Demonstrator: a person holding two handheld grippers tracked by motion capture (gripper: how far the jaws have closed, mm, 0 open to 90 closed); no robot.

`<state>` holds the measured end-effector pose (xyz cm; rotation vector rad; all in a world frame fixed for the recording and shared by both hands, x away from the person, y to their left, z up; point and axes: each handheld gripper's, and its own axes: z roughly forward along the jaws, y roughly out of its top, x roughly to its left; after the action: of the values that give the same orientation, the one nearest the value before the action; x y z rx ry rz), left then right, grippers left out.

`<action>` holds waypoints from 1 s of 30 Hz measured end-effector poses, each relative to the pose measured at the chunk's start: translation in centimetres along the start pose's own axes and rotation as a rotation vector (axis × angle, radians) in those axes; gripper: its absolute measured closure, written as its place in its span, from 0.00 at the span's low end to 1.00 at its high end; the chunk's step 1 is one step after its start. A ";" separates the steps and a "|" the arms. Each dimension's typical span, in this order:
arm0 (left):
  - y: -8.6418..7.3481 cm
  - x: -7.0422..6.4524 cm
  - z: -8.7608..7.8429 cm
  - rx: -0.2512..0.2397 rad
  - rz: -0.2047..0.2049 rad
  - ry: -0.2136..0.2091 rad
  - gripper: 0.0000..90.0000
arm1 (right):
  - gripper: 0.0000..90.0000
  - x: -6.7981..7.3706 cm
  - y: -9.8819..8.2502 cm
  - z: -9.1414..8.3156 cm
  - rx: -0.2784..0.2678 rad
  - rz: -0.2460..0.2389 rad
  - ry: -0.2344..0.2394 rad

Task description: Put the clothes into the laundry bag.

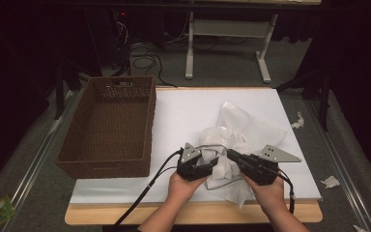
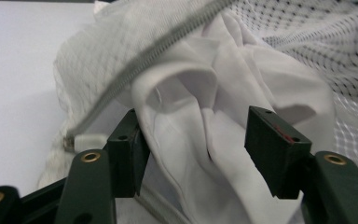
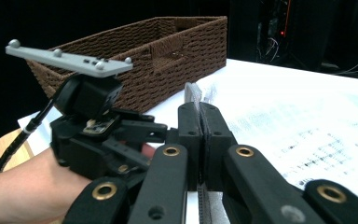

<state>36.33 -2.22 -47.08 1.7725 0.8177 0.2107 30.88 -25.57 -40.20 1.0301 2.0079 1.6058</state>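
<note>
A white mesh laundry bag [image 1: 251, 126] lies crumpled on the white tabletop [image 1: 188, 111], with white cloth [image 2: 200, 107] bulging out of its mouth. My left gripper [image 1: 215, 162] is open at the bag's near left side. In the left gripper view [image 2: 200, 144] its jaws stand on either side of a fold of the cloth, under the grey zipper [image 2: 168, 44]. My right gripper [image 1: 231, 154] is shut on the bag's zipper edge [image 3: 195, 95]; its jaws [image 3: 200, 116] are pressed together on the grey tape. The mesh [image 3: 307, 135] spreads out to the right.
A brown wicker basket [image 1: 147, 125] stands empty on the table's left side, also seen behind the left hand [image 3: 168, 51]. Paper scraps [image 1: 331, 181] lie on the floor at right. Cables [image 1: 145, 60] and a white table frame [image 1: 227, 29] are at the back.
</note>
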 end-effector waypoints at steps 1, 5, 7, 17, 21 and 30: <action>-0.1 -0.1 -0.1 0.011 0.002 -0.014 0.45 | 0.99 0.0 0.0 0.0 0.000 0.000 0.001; -0.6 -1.1 0.3 0.070 0.036 -0.064 0.51 | 0.99 0.0 0.0 0.1 -0.003 -0.002 0.002; -0.7 -1.6 0.8 0.103 0.062 -0.078 0.56 | 0.99 0.0 0.0 0.2 -0.003 -0.001 0.002; 0.0 -3.1 1.9 0.126 0.159 -0.044 0.96 | 0.99 -0.1 -0.1 0.0 -0.001 -0.001 0.002; 2.1 -2.6 1.0 0.023 0.140 -0.019 0.96 | 0.99 0.1 -0.1 0.1 0.004 -0.006 0.004; 3.0 -3.3 2.2 -0.043 0.131 -0.003 0.96 | 0.99 0.1 -0.1 0.1 -0.011 0.000 0.009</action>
<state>36.22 -6.42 -44.40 1.7870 0.6903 0.3099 30.82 -25.41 -40.26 1.0203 2.0028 1.6228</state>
